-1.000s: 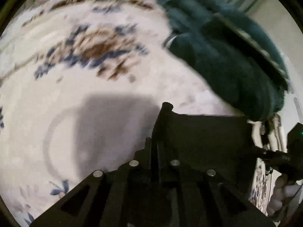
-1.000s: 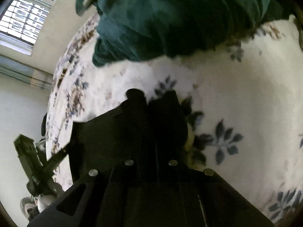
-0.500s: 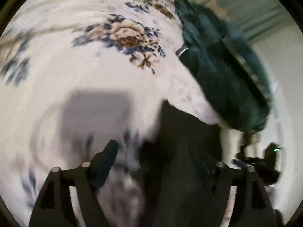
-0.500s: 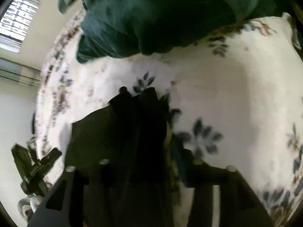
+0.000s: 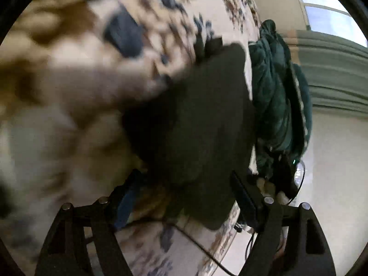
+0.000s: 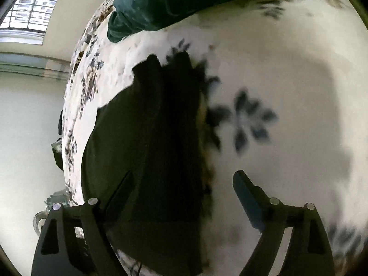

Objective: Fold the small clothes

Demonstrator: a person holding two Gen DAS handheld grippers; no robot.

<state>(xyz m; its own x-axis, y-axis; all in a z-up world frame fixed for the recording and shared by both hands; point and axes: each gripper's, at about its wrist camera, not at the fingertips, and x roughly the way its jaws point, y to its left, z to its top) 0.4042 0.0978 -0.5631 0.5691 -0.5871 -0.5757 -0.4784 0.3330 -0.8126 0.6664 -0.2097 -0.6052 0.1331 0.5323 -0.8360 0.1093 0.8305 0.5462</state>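
A small black garment [image 5: 202, 124] lies folded on a cream flowered blanket [image 5: 69, 115]. It also shows in the right wrist view [image 6: 147, 151]. My left gripper [image 5: 186, 193] is open, its fingers wide apart on either side of the garment's near end. My right gripper [image 6: 184, 191] is open too, with the garment lying between and under its fingers. Neither gripper holds anything. The left view is blurred by motion.
A dark green fleece garment [image 5: 280, 96] lies bunched at the far side of the blanket; it also shows in the right wrist view [image 6: 161, 2]. The blanket's edge [image 6: 71, 124] drops off at the left. A window [image 6: 30, 11] and walls lie beyond.
Both grippers were shut on the black garment one second ago. Both have opened and let it go, and it now lies on the blanket. The left gripper has swung round.
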